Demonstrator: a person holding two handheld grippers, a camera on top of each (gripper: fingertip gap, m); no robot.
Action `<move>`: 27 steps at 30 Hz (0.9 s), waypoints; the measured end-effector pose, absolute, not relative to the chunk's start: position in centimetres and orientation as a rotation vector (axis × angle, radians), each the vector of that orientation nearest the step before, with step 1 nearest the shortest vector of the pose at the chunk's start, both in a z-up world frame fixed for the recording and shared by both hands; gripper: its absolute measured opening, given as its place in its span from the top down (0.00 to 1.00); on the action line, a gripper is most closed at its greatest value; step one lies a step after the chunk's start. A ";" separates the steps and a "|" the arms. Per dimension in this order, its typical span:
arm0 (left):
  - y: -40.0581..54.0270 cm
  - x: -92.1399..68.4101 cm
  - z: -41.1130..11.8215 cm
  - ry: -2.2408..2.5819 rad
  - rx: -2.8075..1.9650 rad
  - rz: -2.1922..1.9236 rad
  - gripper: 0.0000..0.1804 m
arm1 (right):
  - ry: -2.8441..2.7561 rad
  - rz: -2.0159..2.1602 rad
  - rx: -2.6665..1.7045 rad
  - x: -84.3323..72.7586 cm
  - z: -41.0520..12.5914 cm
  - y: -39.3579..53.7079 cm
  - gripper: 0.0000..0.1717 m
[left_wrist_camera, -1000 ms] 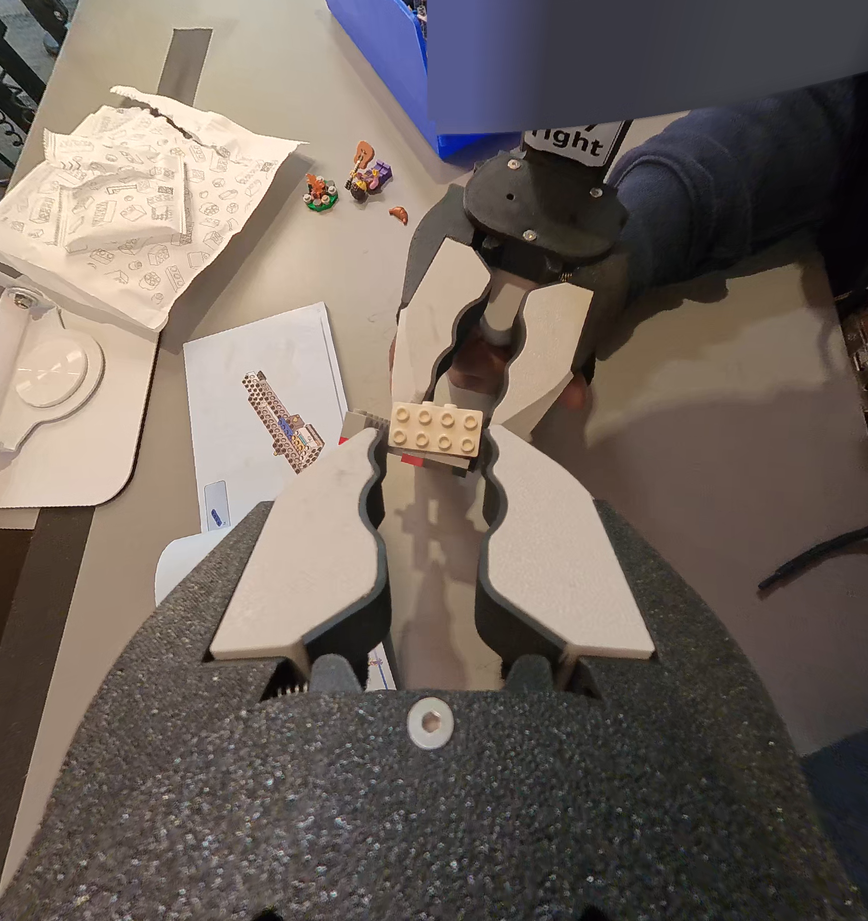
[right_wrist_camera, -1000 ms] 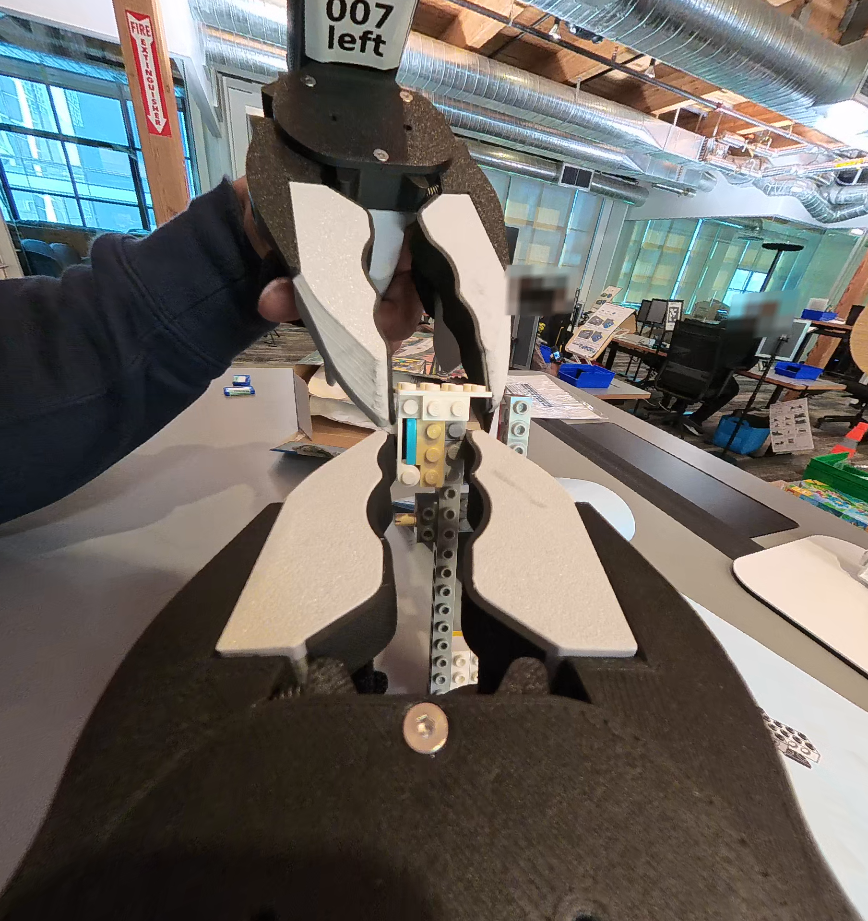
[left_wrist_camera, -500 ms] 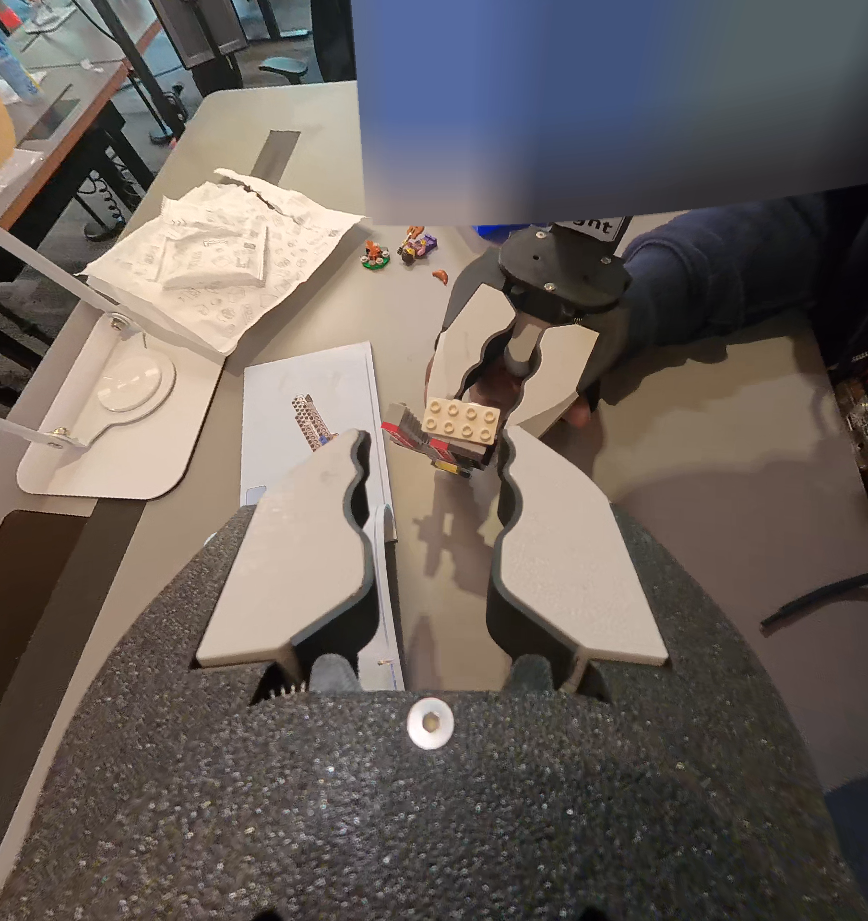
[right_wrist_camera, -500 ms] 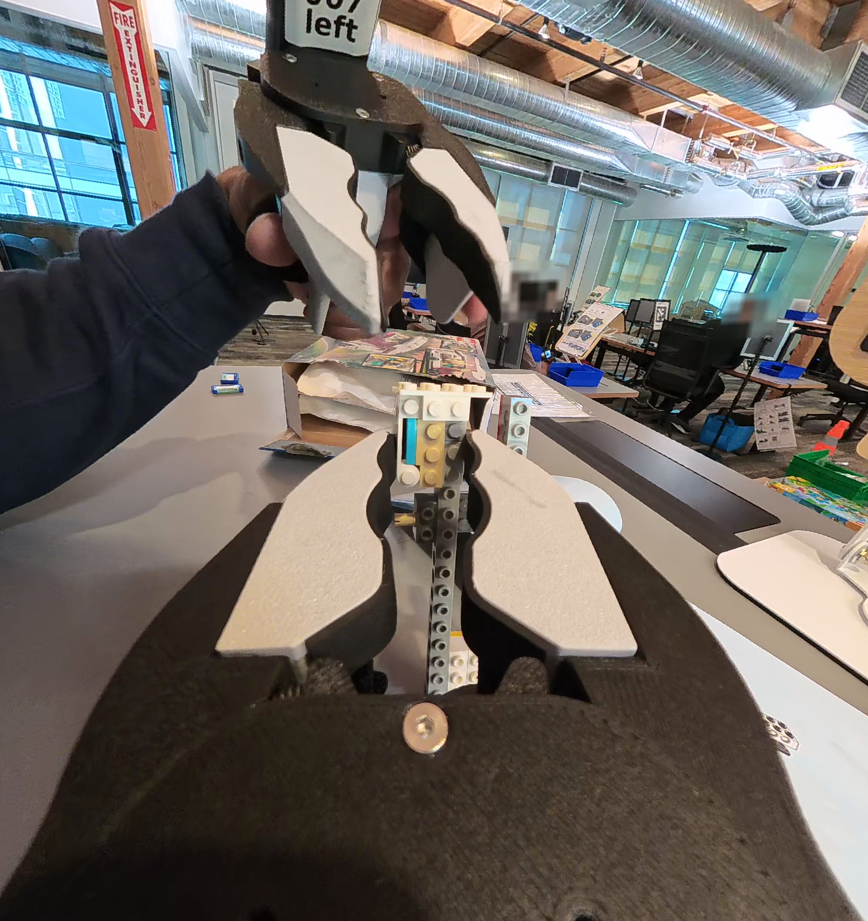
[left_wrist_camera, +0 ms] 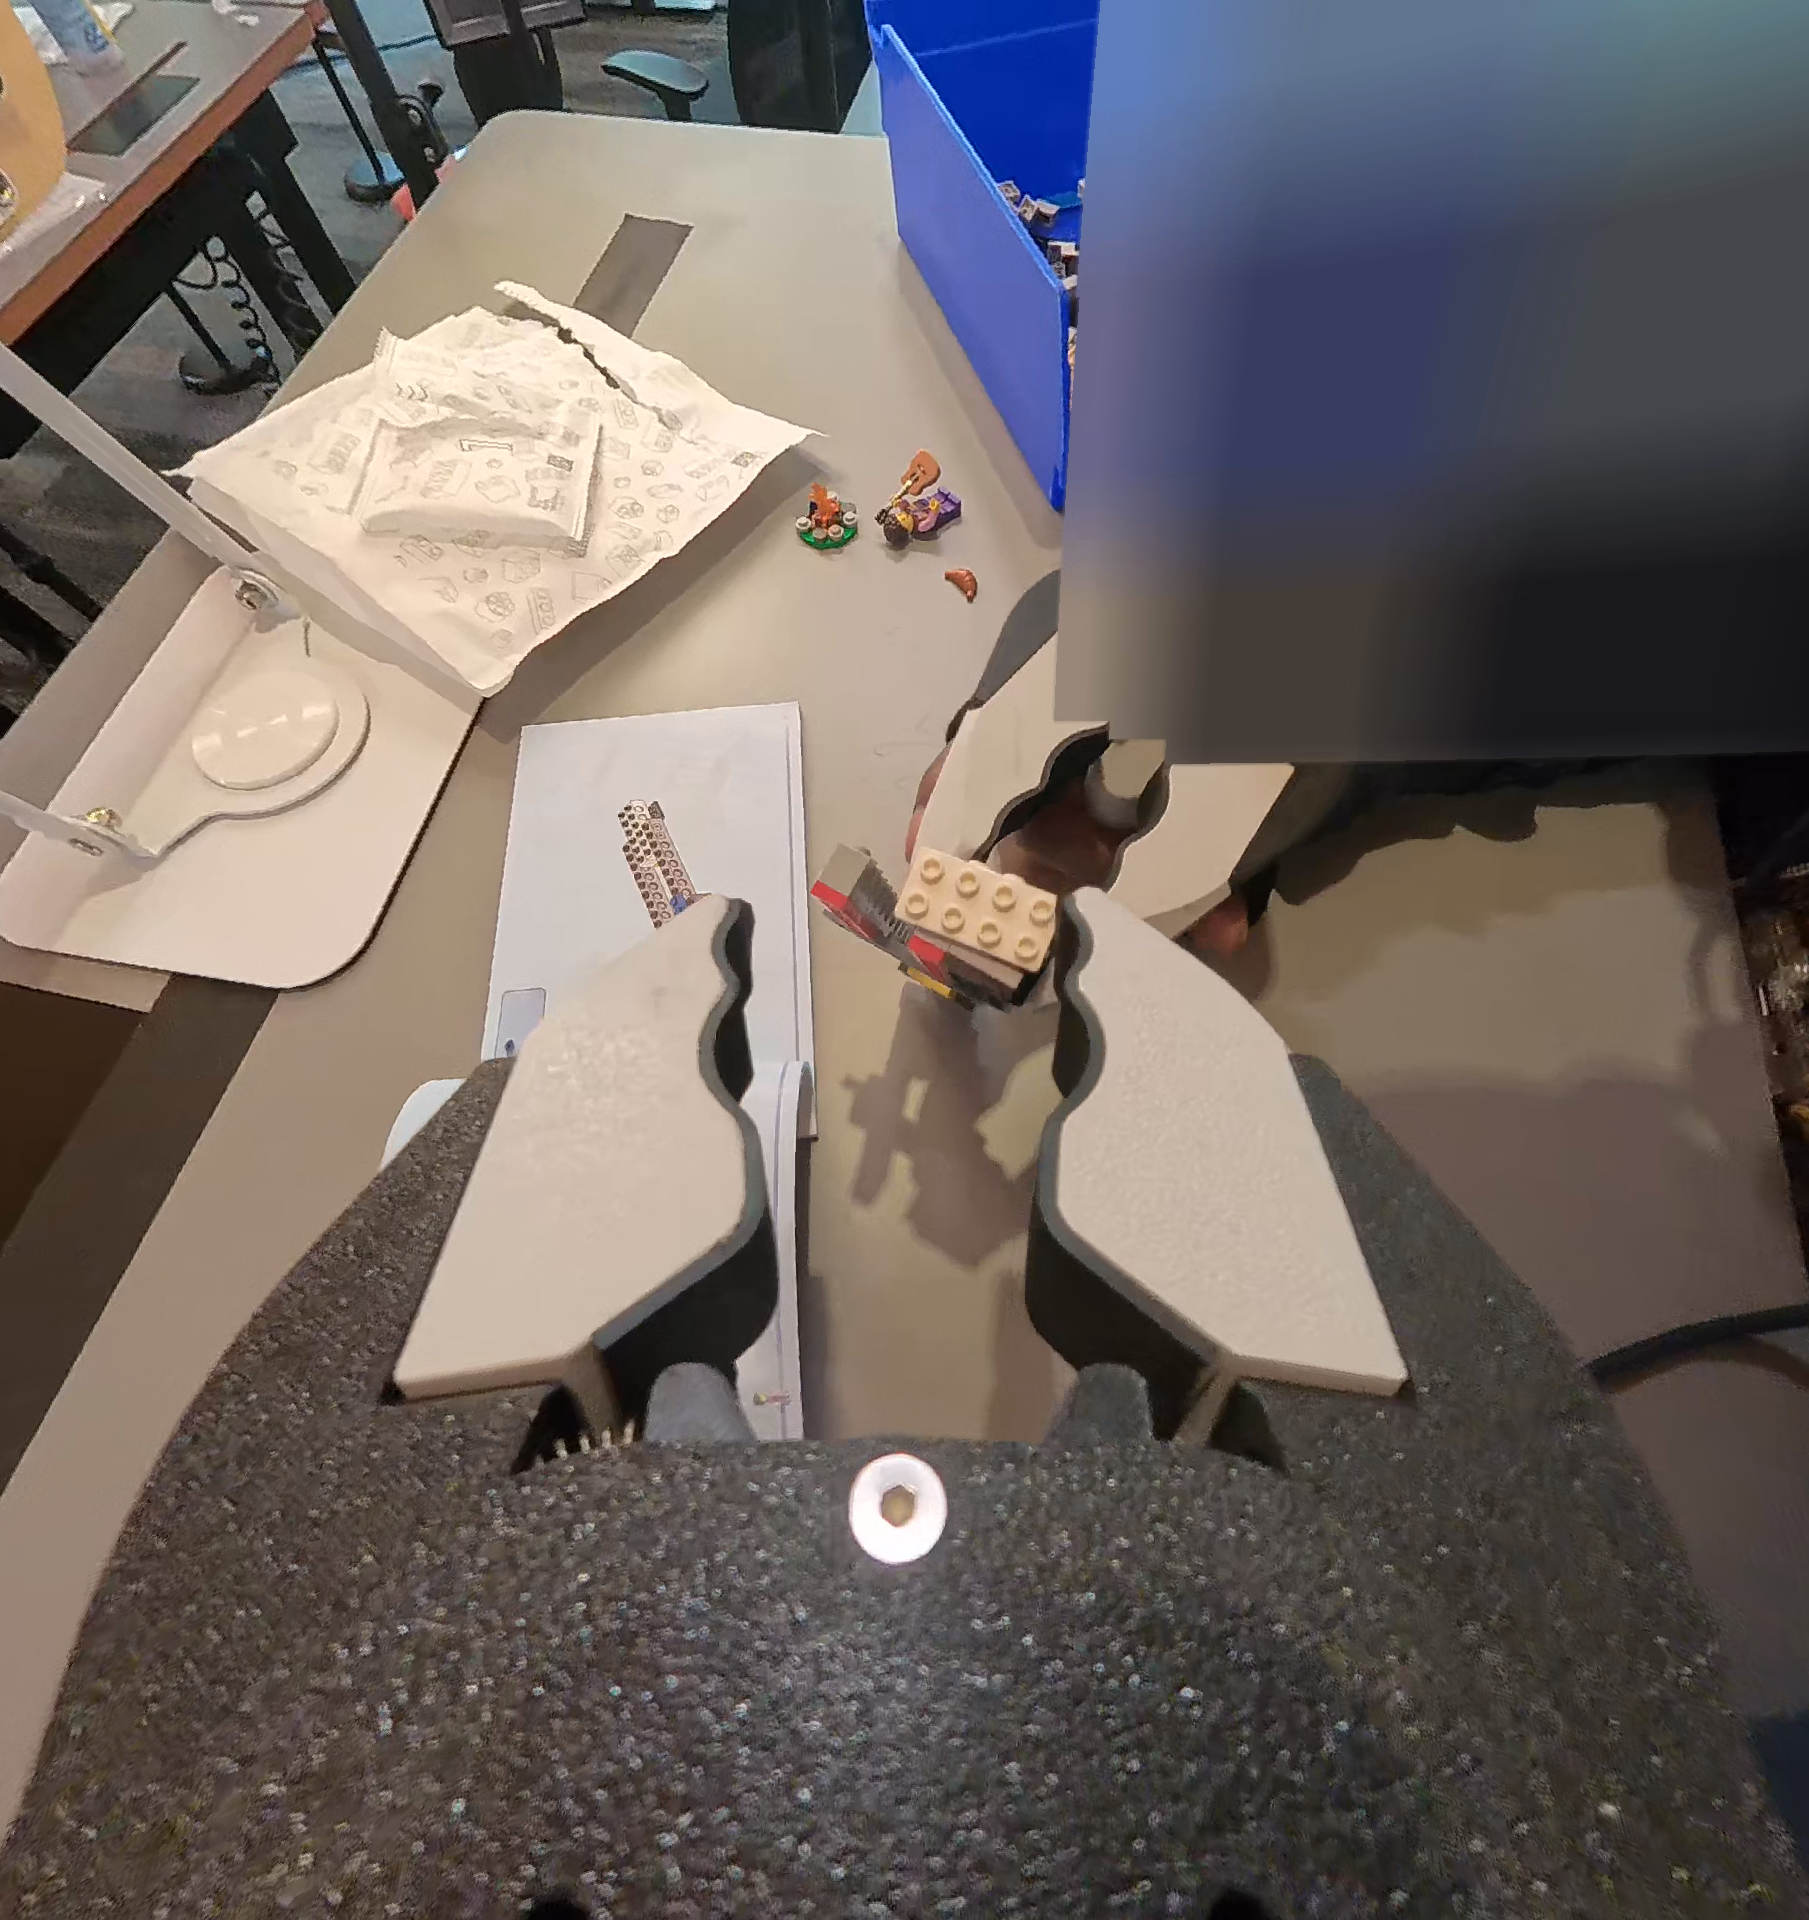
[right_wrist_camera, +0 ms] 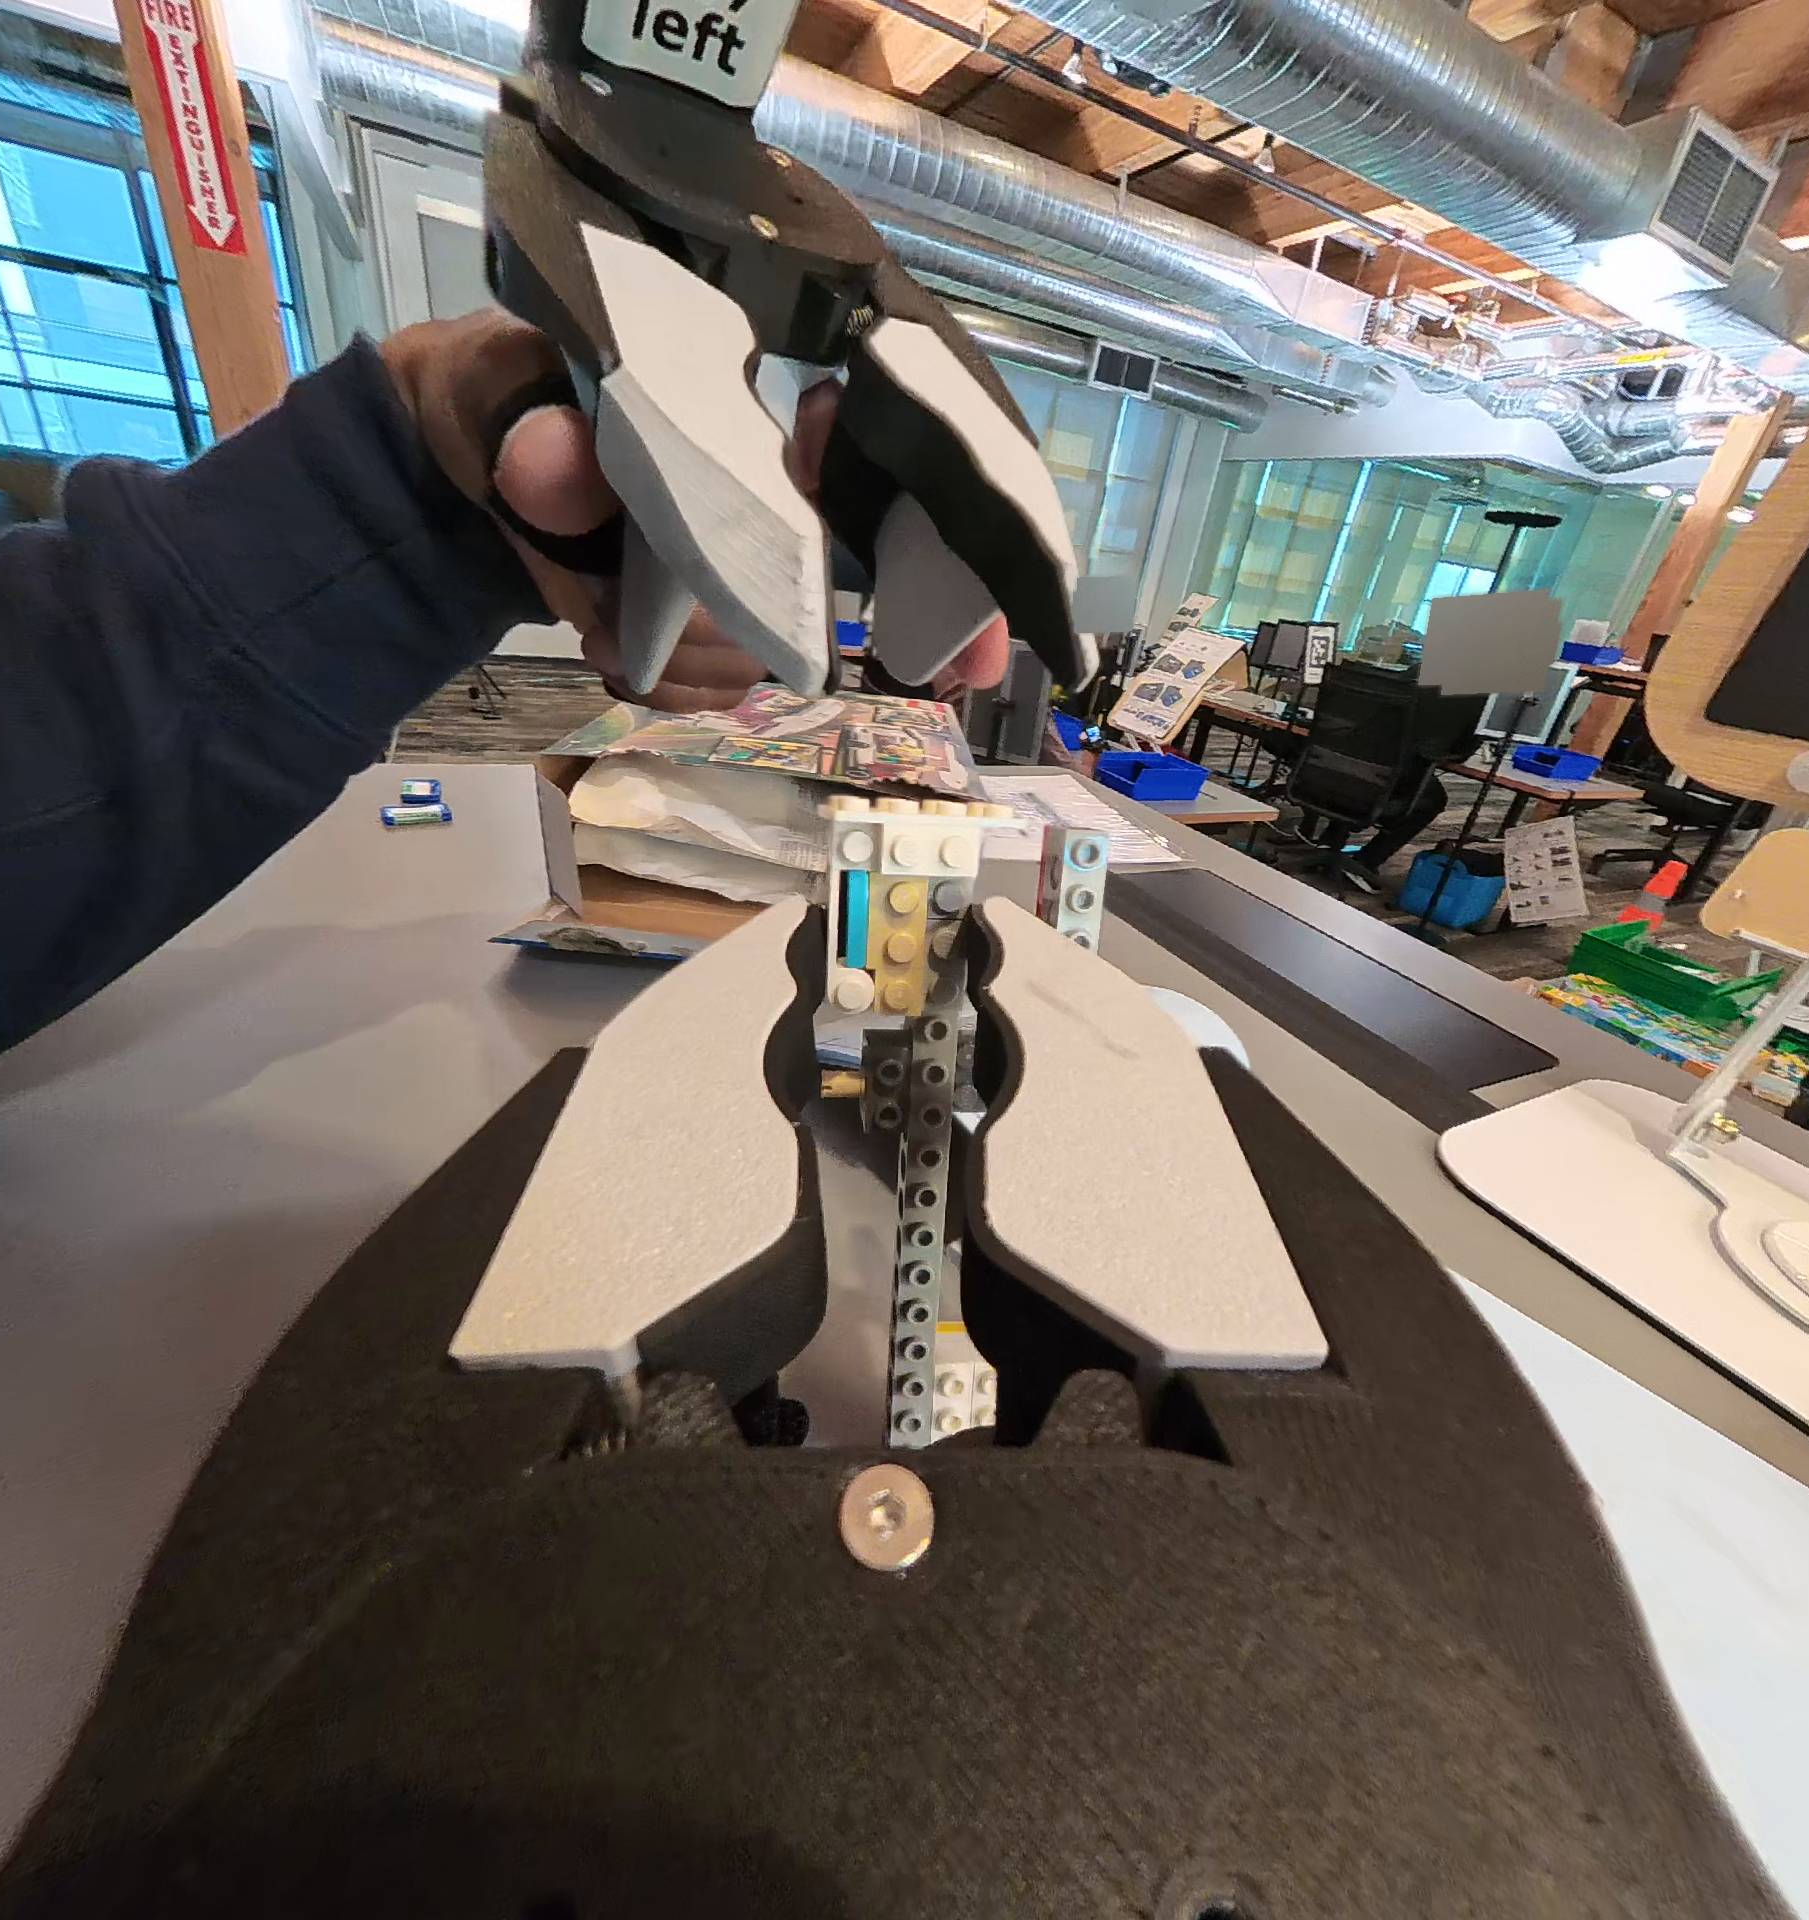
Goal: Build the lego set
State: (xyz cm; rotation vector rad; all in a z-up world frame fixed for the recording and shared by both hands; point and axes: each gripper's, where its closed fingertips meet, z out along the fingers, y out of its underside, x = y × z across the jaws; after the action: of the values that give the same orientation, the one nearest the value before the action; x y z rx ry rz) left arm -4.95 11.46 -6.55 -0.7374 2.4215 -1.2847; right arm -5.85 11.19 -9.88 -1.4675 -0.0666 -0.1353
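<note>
Right gripper (right_wrist_camera: 895, 935): fingers closed on a brick build (right_wrist_camera: 905, 914) of white, tan, grey and cyan pieces, both pads pressed against its sides; a long grey holed beam (right_wrist_camera: 921, 1247) runs from the build back between the fingers toward the camera. A tan 2x4 brick (left_wrist_camera: 978, 909) sits on top of the build, studs up, seated flat as far as the left wrist view shows. Left gripper (left_wrist_camera: 905, 925): jaws wide apart and bare. In the right wrist view it hangs above the build, tips pointing down at it, not touching. In its own view the right fingertip is just beside the tan brick, and I cannot tell from that view whether they touch. Judgement: the tan brick looks attached and let go; nothing else is in either grasp. On the table (left_wrist_camera: 1399, 1143) left of the build: a booklet (left_wrist_camera: 661, 831); beyond it torn paper bags (left_wrist_camera: 484, 488), 2 small figures (left_wrist_camera: 879, 514), a blue bin (left_wrist_camera: 973, 260). Behind the build in the right wrist view: an open box (right_wrist_camera: 671, 831).
</note>
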 end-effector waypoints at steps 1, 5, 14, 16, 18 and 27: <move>11.3 -4.9 -6.5 2.423 -0.757 -1.295 0.68 | -0.057 -0.152 -1.471 -5.6 -9.9 11.2 0.85; 10.4 -4.6 -6.3 2.432 -0.847 -1.339 0.67 | -0.030 -0.233 -1.485 -4.9 -10.0 11.2 0.85; 10.4 -3.2 -9.3 2.496 -1.099 -1.116 0.68 | 0.021 -0.423 -1.514 -3.6 -10.2 11.1 0.85; 10.2 -3.3 -9.5 2.508 -1.103 -1.085 0.70 | 0.026 -0.462 -1.521 -3.4 -10.2 11.0 0.85; 10.1 -3.4 -9.6 2.517 -1.101 -1.071 0.73 | 0.025 -0.497 -1.528 -3.3 -10.3 11.0 0.85; 9.8 -3.2 -10.6 2.546 -1.129 -1.032 0.77 | -0.022 -0.668 -1.540 -3.2 -10.2 11.0 0.85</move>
State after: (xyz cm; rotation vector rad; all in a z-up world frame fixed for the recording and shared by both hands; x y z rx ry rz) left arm -3.22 9.79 -10.59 -1.1294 2.5464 -1.0316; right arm -3.19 10.98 -10.17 -1.5399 -0.0215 -0.6684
